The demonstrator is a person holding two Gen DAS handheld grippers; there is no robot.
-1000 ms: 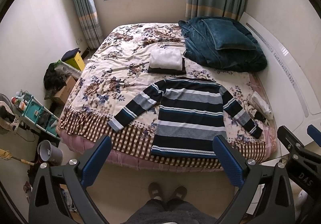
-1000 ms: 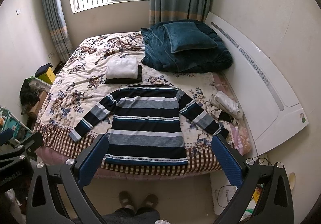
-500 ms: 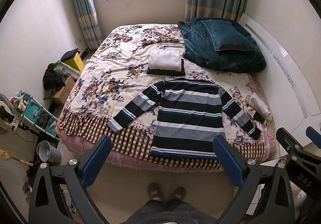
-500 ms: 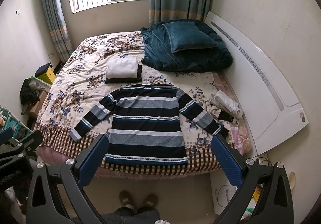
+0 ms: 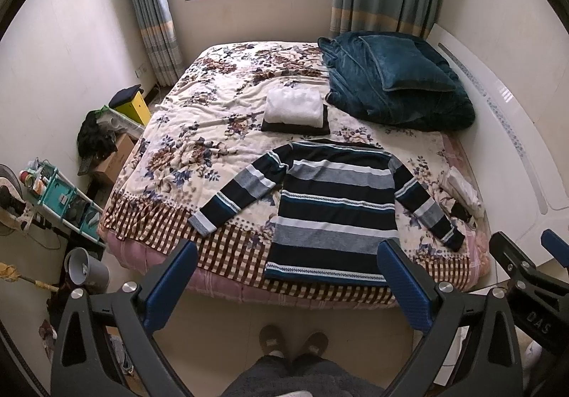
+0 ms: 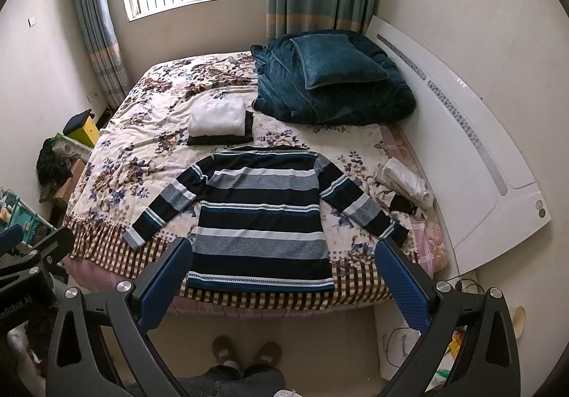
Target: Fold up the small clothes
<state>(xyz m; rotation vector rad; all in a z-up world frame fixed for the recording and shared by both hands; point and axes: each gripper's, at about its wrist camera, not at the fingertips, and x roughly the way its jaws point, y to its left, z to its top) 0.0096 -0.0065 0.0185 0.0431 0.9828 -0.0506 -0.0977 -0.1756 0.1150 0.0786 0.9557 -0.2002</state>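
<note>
Striped sweater (image 5: 330,215) lies flat, face up, on the floral bedspread (image 5: 199,134), both sleeves spread out, hem toward the bed's near edge. One sweater to fold.

Left gripper (image 5: 288,276): jaws spread wide, nothing between them, held up off the bed. In its view the sweater's left sleeve cuff (image 5: 202,223) sits just beyond the left finger tip, the hem runs between the two jaws, the right sleeve ends past the right finger.

Right gripper (image 6: 284,272): also released, empty, hovering. The hem (image 6: 259,281) sits right between its jaws and just ahead; both cuffs lie outside the jaw span.

Handling, as a judgement: knit, soft and light, no stiffness, will droop and drag on the fuzzy spread instead of sliding clean. Not fragile. Best holds look like the cuffs or shoulder seams for folding the sleeves in, then the two hem corners to bring the bottom up. Pinch a single thin edge so the spread doesn't come along.

Counts, left to right, beyond the jaws: one folded stack behind the collar, made of one white piece (image 6: 217,116) on one dark piece (image 6: 220,140), likely done already. One teal blanket heap (image 6: 334,102) with one teal pillow (image 6: 338,61) on it, far right. One small crumpled pile (image 6: 402,187) of light and dark cloth near the right cuff; number of pieces in it unclear. Person's two slippered feet (image 6: 245,352) below the jaws.
</note>
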